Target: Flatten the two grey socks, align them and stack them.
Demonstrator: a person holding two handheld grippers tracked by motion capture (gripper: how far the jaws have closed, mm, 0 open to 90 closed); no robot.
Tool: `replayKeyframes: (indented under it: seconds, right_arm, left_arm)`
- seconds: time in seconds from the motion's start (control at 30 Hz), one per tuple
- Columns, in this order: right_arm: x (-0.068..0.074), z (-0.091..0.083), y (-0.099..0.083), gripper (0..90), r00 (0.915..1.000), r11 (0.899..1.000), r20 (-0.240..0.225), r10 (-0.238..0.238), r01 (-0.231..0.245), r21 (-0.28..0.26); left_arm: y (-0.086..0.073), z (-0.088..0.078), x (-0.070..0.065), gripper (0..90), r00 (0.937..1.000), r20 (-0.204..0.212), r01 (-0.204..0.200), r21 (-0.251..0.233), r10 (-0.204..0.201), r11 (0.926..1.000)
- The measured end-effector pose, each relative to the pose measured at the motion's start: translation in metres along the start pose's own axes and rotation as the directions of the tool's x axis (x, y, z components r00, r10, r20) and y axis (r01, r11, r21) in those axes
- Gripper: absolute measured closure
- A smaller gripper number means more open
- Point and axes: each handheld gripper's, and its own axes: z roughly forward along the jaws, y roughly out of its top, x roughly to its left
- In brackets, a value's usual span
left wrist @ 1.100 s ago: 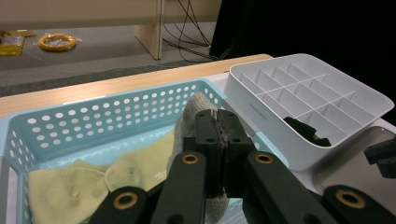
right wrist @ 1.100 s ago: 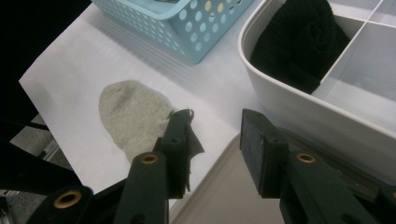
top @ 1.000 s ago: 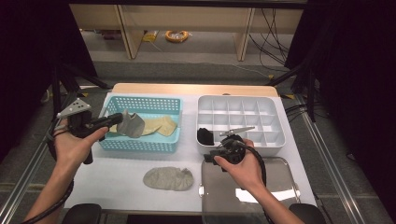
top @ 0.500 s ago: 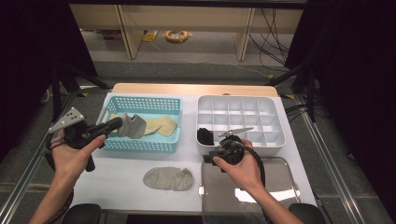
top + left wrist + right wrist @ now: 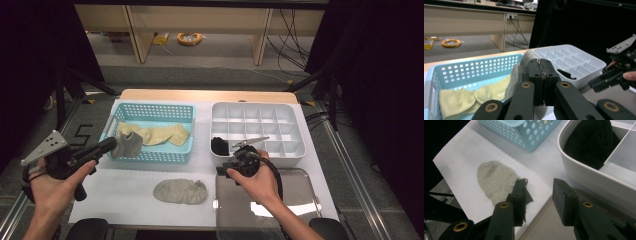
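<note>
My left gripper (image 5: 113,146) (image 5: 540,72) is shut on a grey sock (image 5: 128,144) (image 5: 520,72), which hangs over the front left corner of the blue basket (image 5: 150,112) (image 5: 474,67). Yellow socks (image 5: 156,134) (image 5: 461,98) lie inside the basket. A second grey sock (image 5: 180,191) (image 5: 494,180) lies flat on the white mat in front. My right gripper (image 5: 226,169) (image 5: 539,192) stands open and empty by the near left corner of the white divided tray (image 5: 257,125) (image 5: 584,177). A black sock (image 5: 219,145) (image 5: 591,142) fills that corner compartment.
A shiny metal tray (image 5: 280,200) (image 5: 544,230) lies under my right hand at the front right. Behind the table are a wooden shelf unit, cables and an orange coil on the floor. Dark stands flank both sides.
My left gripper has drawn the grey sock left and toward the person, from over the basket's middle to its front left corner. The right hand has stayed put.
</note>
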Motion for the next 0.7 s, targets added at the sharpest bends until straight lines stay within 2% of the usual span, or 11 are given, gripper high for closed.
replayKeyframes:
  seconds: [0.03,0.2,0.23,0.3,0.47,0.63,0.7]
  right_arm:
    - [0.001,0.0,0.0,64.3,0.9999,1.0,0.001,0.013,-0.013,0.003]
    - [-0.001,0.0,0.0,64.3,1.0,1.0,0.002,-0.004,0.004,0.002]
    - [-0.001,0.0,0.0,64.3,1.0,1.0,0.006,-0.007,0.007,0.002]
    - [0.0,0.0,0.0,64.3,1.0,1.0,0.002,-0.001,0.001,0.001]
    - [0.0,0.0,0.0,64.2,1.0,1.0,-0.001,0.001,-0.001,-0.001]
    - [-0.001,0.0,0.0,64.2,0.9999,1.0,0.006,-0.013,0.013,0.007]
    - [0.001,0.0,0.0,64.2,1.0,1.0,0.003,0.008,-0.008,0.007]
  left_arm:
    - [-0.002,0.0,-0.001,87.9,1.0,0.006,0.006,0.007,-0.006,1.0]
    - [-0.014,-0.001,-0.006,87.9,0.9996,0.015,0.024,0.039,-0.025,0.999]
    - [-0.016,0.0,-0.008,87.9,0.999,0.015,0.042,0.03,-0.042,0.9987]
    - [-0.021,0.001,-0.01,88.0,0.9986,0.021,0.047,0.033,-0.048,0.9983]
    - [-0.035,0.006,-0.017,87.9,0.9973,0.049,0.051,0.08,-0.055,0.9955]
    - [-0.044,0.009,-0.019,87.9,0.9962,0.053,0.062,0.108,-0.068,0.9922]
    - [-0.047,0.01,-0.02,87.9,0.996,0.056,0.062,0.129,-0.07,0.9897]
